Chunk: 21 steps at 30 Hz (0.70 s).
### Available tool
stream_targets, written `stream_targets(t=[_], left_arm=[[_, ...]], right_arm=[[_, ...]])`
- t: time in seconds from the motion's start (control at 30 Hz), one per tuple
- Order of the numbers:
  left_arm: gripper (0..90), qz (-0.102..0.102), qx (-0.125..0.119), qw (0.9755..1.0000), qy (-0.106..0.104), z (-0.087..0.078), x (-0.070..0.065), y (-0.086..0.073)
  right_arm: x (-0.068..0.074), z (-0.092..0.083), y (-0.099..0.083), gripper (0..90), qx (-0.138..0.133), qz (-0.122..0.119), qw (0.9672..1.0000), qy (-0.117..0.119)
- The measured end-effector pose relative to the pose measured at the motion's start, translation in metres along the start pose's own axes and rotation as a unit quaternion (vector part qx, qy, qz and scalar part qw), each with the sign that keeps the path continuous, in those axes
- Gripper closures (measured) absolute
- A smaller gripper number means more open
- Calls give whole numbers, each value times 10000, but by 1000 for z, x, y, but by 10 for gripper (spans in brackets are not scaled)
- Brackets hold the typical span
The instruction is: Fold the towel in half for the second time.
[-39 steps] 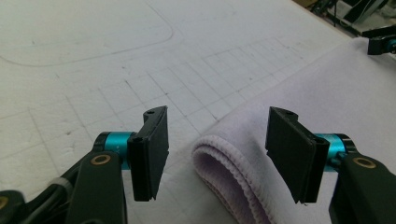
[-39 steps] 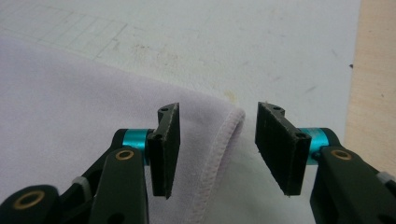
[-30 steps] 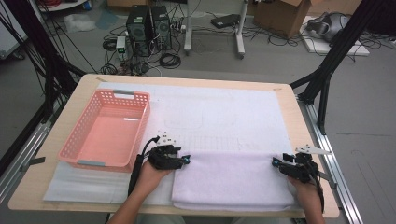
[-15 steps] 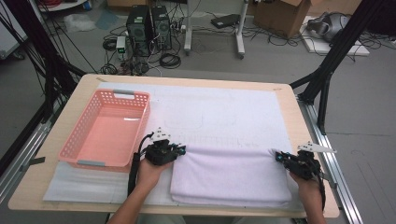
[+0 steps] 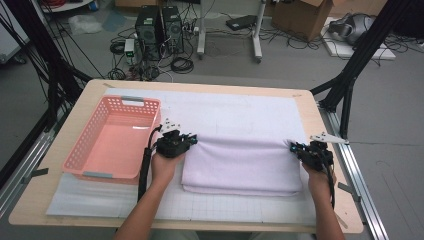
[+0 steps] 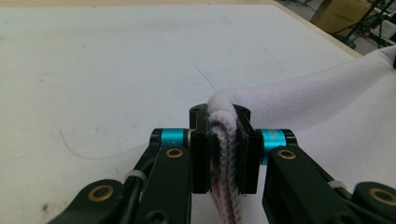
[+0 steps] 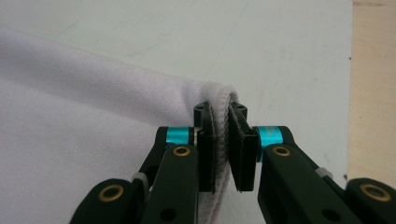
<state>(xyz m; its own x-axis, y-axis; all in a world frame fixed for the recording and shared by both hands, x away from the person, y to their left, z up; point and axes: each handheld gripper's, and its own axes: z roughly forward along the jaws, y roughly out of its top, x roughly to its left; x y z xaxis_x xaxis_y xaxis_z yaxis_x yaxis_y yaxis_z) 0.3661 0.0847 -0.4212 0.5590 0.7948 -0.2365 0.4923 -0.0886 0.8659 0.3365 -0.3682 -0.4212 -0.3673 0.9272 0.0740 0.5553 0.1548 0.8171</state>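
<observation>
A pale folded towel (image 5: 240, 165) lies on the white mat (image 5: 240, 110). My left gripper (image 5: 186, 141) holds its far left corner. In the left gripper view the jaws (image 6: 225, 140) have just closed and pinch several layers of the towel (image 6: 327, 107). My right gripper (image 5: 296, 148) holds the far right corner. In the right gripper view its jaws (image 7: 224, 140) have likewise just closed on the towel's (image 7: 70, 116) hemmed edge. The far edge is raised slightly between the two grippers, and the near part rests on the mat.
A pink plastic basket (image 5: 85, 174), empty, stands on the mat just left of my left hand. The wooden table's (image 5: 325, 150) right edge runs close by my right gripper. Bare mat stretches beyond the towel towards the far edge.
Both grippers closed on the towel's far corners, then moved away from the person and slightly upward. The towel shifted with them, away from the table's near edge.
</observation>
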Motion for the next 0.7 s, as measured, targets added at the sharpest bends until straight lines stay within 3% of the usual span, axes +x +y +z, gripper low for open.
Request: stream_targets(t=[0.07, 0.17, 0.23, 0.3, 0.33, 0.43, 0.5, 0.6, 0.7], left_arm=[[791, -37, -58, 9999, 78, 3, 3, 2], [771, 0, 158, 9998, 93, 9, 6, -3], [690, -6, 181, 9998, 77, 8, 5, -5], [575, -143, 102, 9998, 23, 5, 5, -7], [531, -146, 107, 9998, 16, 2, 4, -8], [485, -77, 178, 9998, -14, -4, 2, -13], [465, 3, 390, 9992, -96, -8, -2, -15], [464, 86, 279, 9995, -153, -17, -9, -21], [459, 179, 344, 9990, -201, -25, -13, -26]], right_arm=[[-2, 4, 4, 828, -10, 104, 9999, 30], [0, 10, 7, 817, -42, 168, 9998, -5], [0, 14, 6, 746, 35, 233, 9997, -32], [0, 14, 5, 661, 91, 328, 9994, -63], [-1, 13, 4, 656, 65, 394, 9992, -48], [-3, 4, 2, 624, -44, 481, 9988, -68], [-3, -5, -1, 622, -84, 480, 9988, -34], [-1, -18, -7, 620, -82, 448, 9990, 36], [3, -32, -17, 619, -87, 430, 9989, 133]])
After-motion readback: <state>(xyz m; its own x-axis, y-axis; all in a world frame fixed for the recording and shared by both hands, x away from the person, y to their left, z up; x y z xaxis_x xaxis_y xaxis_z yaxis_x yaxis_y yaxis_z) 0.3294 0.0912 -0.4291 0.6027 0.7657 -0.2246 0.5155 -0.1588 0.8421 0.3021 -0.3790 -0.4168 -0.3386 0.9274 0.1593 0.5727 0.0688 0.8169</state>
